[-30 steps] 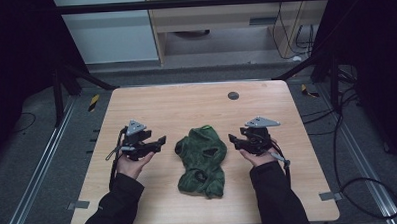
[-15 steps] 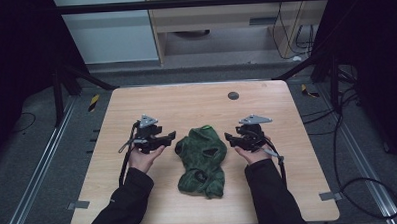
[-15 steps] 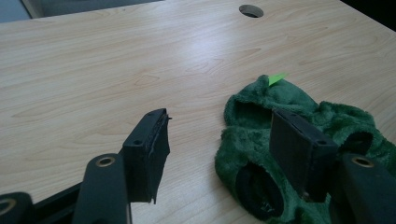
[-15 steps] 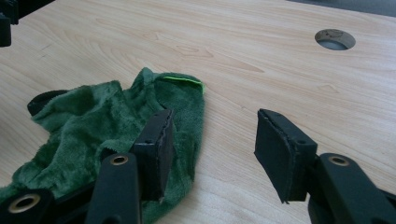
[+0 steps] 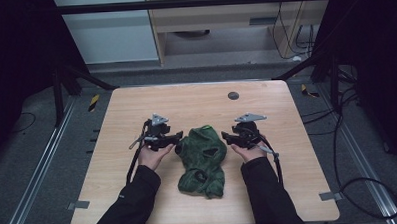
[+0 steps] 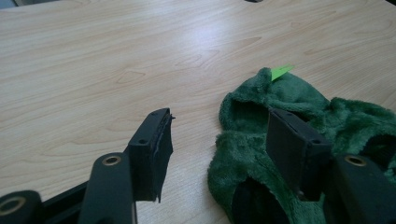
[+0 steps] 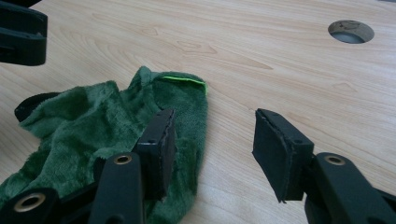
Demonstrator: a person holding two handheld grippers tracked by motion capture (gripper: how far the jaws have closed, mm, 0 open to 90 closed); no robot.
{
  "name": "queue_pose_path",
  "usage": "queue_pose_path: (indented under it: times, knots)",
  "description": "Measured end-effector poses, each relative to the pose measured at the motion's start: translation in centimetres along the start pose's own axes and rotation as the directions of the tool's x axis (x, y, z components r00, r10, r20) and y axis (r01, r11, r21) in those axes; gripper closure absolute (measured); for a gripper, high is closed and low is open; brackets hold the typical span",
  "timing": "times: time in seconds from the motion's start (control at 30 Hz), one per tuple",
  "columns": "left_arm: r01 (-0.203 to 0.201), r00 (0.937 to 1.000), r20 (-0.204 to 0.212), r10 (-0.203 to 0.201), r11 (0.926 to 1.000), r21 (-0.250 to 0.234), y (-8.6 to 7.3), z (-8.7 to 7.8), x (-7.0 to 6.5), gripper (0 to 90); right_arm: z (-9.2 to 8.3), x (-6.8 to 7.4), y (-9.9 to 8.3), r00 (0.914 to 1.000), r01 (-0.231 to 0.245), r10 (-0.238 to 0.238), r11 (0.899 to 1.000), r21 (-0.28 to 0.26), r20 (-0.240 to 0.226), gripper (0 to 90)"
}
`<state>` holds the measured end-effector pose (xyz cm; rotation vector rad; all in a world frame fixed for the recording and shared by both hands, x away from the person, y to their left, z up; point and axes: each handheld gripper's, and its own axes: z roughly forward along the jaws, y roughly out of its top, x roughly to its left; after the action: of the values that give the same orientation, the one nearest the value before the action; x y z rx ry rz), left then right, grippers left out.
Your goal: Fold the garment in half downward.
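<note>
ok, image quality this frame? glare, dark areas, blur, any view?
High view: dim, surroundings nearly black, the table the only lit area, green garment dark with little texture. Left gripper view: broad sheen on the wood far from the jaws, fleece sharp. Right gripper view: evenly lit, table hole slightly soft, near jaws mildly blurred.

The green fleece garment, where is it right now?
In the high view, the green fleece garment lies crumpled mid-table between the left tool and right tool.
</note>
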<state>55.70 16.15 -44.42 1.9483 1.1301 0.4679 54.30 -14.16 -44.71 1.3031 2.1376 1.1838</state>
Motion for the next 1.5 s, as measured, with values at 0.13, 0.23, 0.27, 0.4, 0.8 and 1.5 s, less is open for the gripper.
queue_pose_path:
  times: [0.13,0.23,0.27,0.4,0.8,1.5]
  knots:
    - [0.0,1.0,0.001,0.0,0.9998,0.018,-0.2,0.7,0.1,42.1,0.6,0.2,0.0,0.9999,-0.005,0.005,1.0,0.013,-0.009,48.9]
    - [0.004,1.0,0.002,-0.004,0.9994,0.035,-0.3,1.4,0.2,43.7,1.1,0.3,-0.1,0.9999,-0.004,0.005,1.0,0.026,-0.015,49.4]
    - [0.004,1.0,0.002,-0.004,0.9994,0.035,-0.3,1.4,0.2,44.2,1.1,0.3,-0.1,0.9999,-0.004,0.005,1.0,0.026,-0.015,49.4]
    - [0.014,0.9999,0.01,-0.014,0.9977,0.067,-0.7,2.5,0.2,46.7,1.9,0.6,-0.3,0.9998,0.003,-0.002,0.999,0.051,-0.02,50.2]
    - [0.0,0.9993,0.036,-0.005,0.991,0.134,-1.4,4.1,0.2,57.2,3.2,0.6,-1.0,0.9991,0.009,-0.004,0.994,0.109,-0.043,52.8]
    - [-0.024,0.9984,0.054,0.014,0.9836,0.179,-2.1,5.0,-0.3,73.3,4.7,0.9,-2.1,0.9975,0.035,-0.022,0.98,0.194,-0.068,69.4]
